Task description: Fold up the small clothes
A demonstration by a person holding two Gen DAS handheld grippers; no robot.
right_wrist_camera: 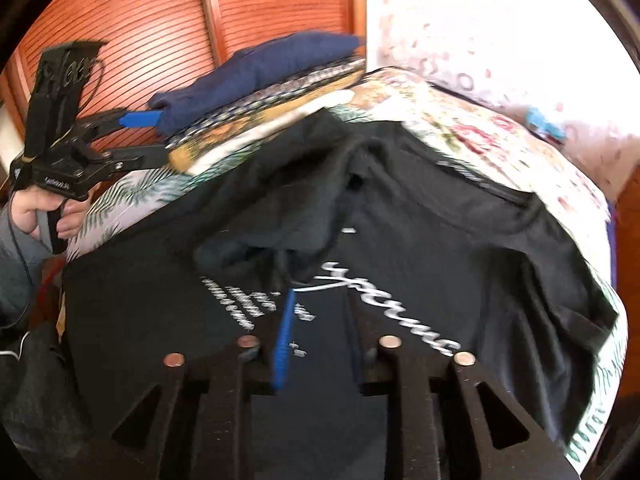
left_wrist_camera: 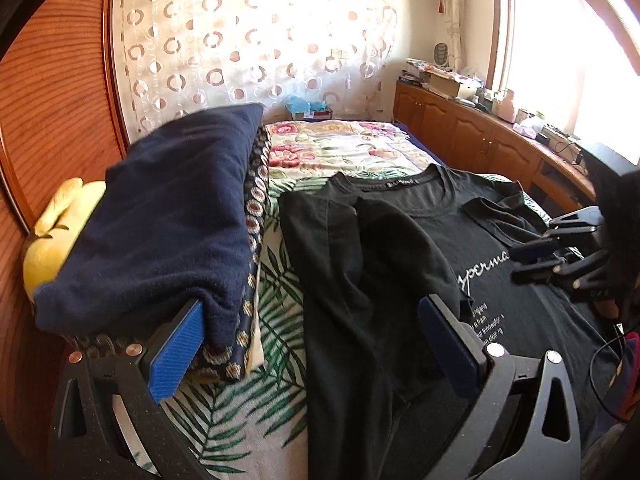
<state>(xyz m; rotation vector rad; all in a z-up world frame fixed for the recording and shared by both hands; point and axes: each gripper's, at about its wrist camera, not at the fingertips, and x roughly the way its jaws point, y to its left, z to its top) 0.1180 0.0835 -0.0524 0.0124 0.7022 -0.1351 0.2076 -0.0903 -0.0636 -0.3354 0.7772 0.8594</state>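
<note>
The left gripper (left_wrist_camera: 316, 344) has its jaws spread wide, with nothing pinched between them. Its blue pads (left_wrist_camera: 176, 354) hang over the bed, one beside a pile of folded clothes (left_wrist_camera: 168, 232) and one over the black T-shirt (left_wrist_camera: 400, 264). In the right wrist view a hand (right_wrist_camera: 44, 212) holds this gripper by its handle, next to the pile.

The right gripper (right_wrist_camera: 316, 312) has its jaws only a little apart. They hang just over the white writing on the shirt. The picture is blurry, and I cannot tell if the pads touch the cloth. Nothing seems pinched.

The black T-shirt lies flat on the bed, front side up. One sleeve is folded in over the chest. The neck points to the far end of the bed.

The pile has a dark blue cloth on top and patterned ones under it. Something yellow (left_wrist_camera: 52, 240) sits beside it.

The bed (left_wrist_camera: 344, 148) has a cover with flowers and green leaves. A wooden slatted wall (left_wrist_camera: 52, 120) stands at one side. A curtain with rings (left_wrist_camera: 248, 52) hangs behind. Low wooden cupboards (left_wrist_camera: 460, 128) with clutter run under a bright window (left_wrist_camera: 560, 48).
</note>
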